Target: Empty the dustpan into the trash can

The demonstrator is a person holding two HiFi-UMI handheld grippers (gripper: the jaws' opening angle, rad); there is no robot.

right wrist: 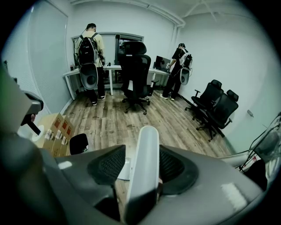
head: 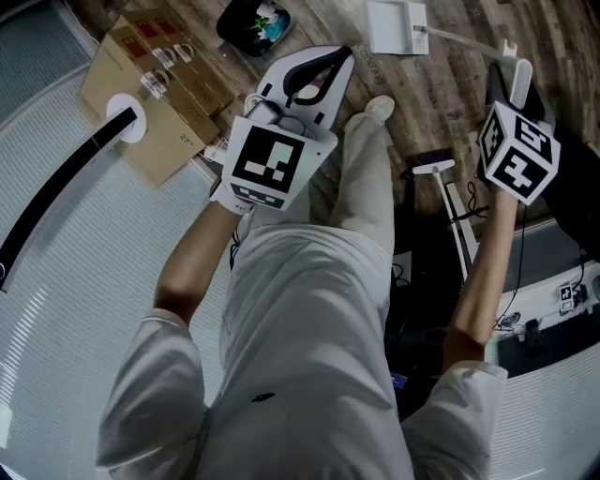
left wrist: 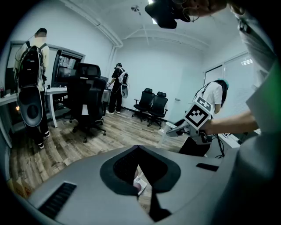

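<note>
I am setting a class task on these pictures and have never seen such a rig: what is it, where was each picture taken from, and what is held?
A person holds a two-fingered gripper in each hand. One picture comes from a head camera looking down; the others from cameras on the left gripper and right gripper. On the floor are a dustpan, a trash can and a box. The left fingers are shut on nothing. The right fingers stand open round the dustpan's handle, not pressing it.
</note>
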